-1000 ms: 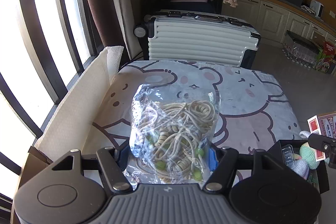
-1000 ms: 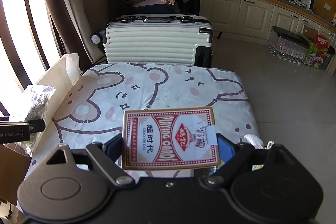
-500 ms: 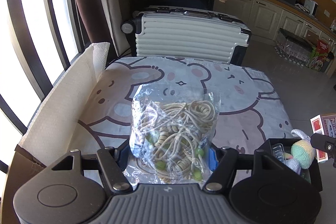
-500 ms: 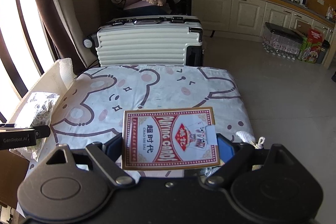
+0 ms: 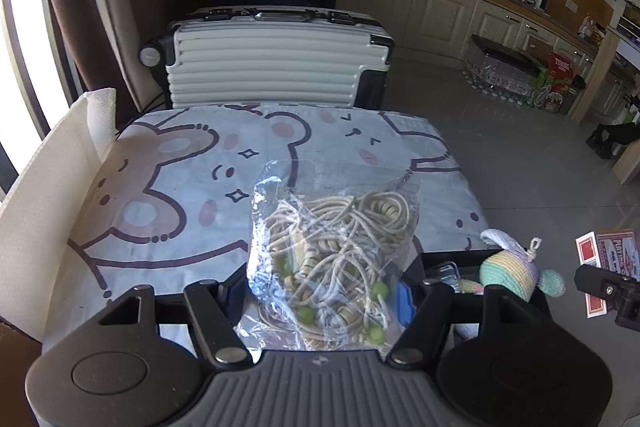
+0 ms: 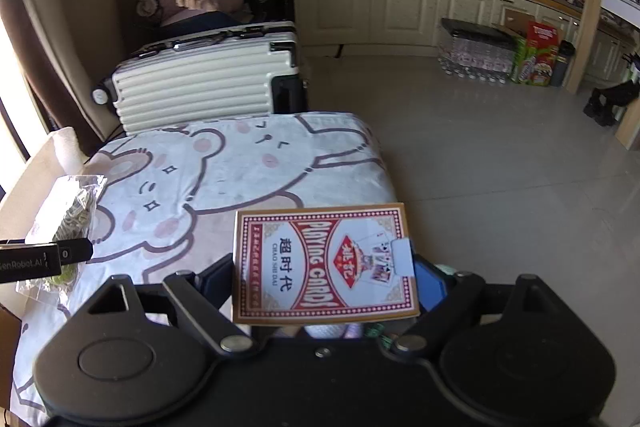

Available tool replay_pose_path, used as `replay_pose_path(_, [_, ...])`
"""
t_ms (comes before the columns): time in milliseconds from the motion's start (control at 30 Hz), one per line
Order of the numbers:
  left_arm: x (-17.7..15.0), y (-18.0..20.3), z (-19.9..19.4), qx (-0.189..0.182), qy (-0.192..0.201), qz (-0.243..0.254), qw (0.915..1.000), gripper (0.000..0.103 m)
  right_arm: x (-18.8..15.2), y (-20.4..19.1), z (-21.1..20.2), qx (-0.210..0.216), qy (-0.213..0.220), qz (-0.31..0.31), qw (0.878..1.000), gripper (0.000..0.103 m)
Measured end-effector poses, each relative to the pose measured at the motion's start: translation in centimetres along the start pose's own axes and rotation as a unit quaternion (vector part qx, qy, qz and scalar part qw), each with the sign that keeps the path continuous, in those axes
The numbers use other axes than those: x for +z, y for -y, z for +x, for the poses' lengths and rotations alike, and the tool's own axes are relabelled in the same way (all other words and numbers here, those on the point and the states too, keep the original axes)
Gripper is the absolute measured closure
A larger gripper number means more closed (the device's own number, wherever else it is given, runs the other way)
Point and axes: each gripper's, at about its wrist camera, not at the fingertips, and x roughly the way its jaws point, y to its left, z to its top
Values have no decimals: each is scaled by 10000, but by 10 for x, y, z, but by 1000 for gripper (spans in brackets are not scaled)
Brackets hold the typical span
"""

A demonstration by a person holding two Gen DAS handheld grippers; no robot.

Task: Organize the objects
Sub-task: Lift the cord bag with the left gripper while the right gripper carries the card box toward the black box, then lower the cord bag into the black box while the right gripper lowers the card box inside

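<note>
My left gripper is shut on a clear plastic bag of beige cord with green beads, held above the near edge of a table covered with a bear-print cloth. My right gripper is shut on a red playing-card box, held flat over the table's near right corner. A black tray at the lower right of the left wrist view holds a pastel crocheted toy. The card box and the bag each show at the edge of the other view.
A white ribbed suitcase stands behind the table. A white foam sheet leans along the table's left side by the window. To the right lies tiled floor, with cabinets and packs of bottles at the back.
Both grippers have carried their loads to the right along the table's near edge. The tray with the crocheted toy has come further into the left wrist view. Both grips are unchanged.
</note>
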Motion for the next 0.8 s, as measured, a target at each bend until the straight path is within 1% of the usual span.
replay_pose_path(233, [-1,37,11,-246,-53,145,9996,35,-6,31,2,-137,-82,197,9997,13])
replay_pose_path(500, [-2,67,29,-443,-205,278,9984,35,-12,52,12,-161,-184,360,9991,13])
replay_pose_path(667, [-4,76,47,-691,-513,48,9963,35,-15,62,22,-140,-283,468,9984,13])
replay_pose_path(800, [-7,86,59,-752,-658,17,9950,35,-19,69,31,-85,-419,524,9977,13])
